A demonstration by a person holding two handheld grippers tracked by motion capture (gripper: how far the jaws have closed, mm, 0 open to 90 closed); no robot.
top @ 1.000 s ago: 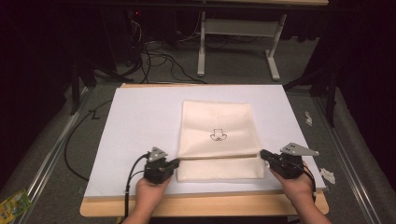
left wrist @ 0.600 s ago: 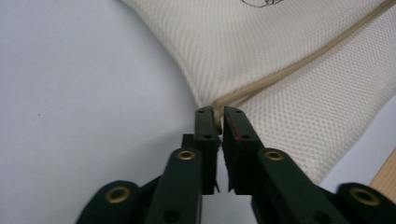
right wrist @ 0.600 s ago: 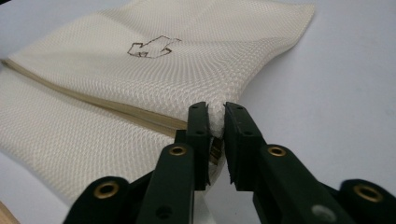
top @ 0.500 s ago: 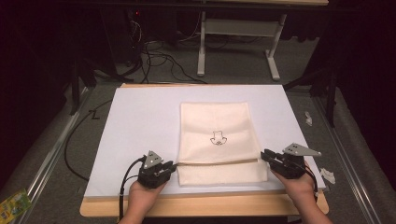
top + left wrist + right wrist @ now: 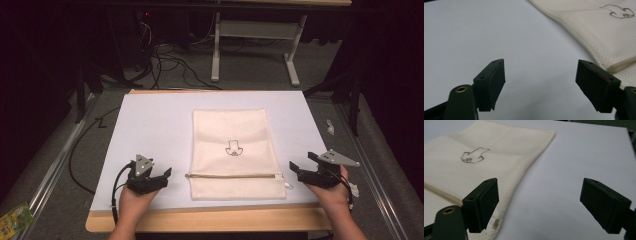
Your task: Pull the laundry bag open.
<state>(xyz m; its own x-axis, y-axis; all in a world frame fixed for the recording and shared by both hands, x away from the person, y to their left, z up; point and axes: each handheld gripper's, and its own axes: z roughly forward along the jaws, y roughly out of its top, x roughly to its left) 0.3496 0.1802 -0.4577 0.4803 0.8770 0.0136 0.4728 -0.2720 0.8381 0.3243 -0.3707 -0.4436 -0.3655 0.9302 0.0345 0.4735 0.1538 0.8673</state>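
A cream cloth bag (image 5: 233, 150) with a small dark line drawing (image 5: 233, 148) lies flat on the white table sheet (image 5: 150, 130); a zipper line (image 5: 232, 175) runs across near its front end. My left gripper (image 5: 164, 176) rests to the left of the bag, open, nothing between its jaws. My right gripper (image 5: 297, 170) sits to the right of the bag, open and apart from it. In the left gripper view (image 5: 540, 82) the bag (image 5: 599, 32) lies at upper right. The right gripper view (image 5: 539, 202) shows the bag (image 5: 474, 167) at left.
The wooden table edge (image 5: 210, 220) runs along the front. A white metal frame (image 5: 255, 30) and cables (image 5: 165, 55) lie on the floor beyond the table. Small white bits (image 5: 330, 125) lie on the floor right of the table. A green packet (image 5: 12, 220) lies at bottom left.
Both grippers let go of the bag's sides and drew outward, the left farther left, the right farther right. The bag now lies flat with its front end settled.
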